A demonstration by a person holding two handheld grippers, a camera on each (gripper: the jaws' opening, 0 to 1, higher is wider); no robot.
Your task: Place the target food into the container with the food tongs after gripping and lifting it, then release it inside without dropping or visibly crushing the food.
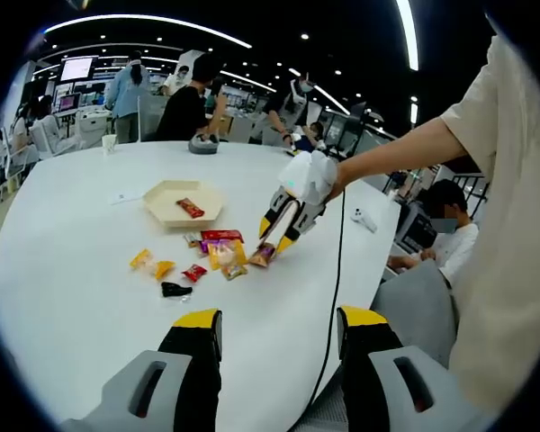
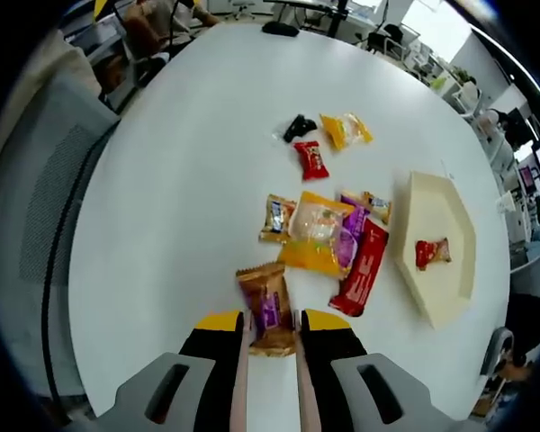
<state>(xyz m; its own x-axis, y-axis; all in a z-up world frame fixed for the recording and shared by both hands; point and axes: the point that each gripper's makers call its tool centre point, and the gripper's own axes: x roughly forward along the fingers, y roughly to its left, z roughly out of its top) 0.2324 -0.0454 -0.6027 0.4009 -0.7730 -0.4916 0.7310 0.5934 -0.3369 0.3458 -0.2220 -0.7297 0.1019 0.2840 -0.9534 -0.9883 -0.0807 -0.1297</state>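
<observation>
The right gripper (image 2: 268, 335) is closing its tongs (image 2: 241, 378) on a brown snack packet (image 2: 266, 310), well short of the tray (image 2: 450, 270); packet writing unreadable. The left gripper (image 1: 279, 326) is hanging open.

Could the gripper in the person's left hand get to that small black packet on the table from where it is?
Probably yes. The left gripper is open above the white table, and the black packet lies just beyond its jaws with bare tabletop between. The right gripper works farther off at a brown snack packet.
</observation>
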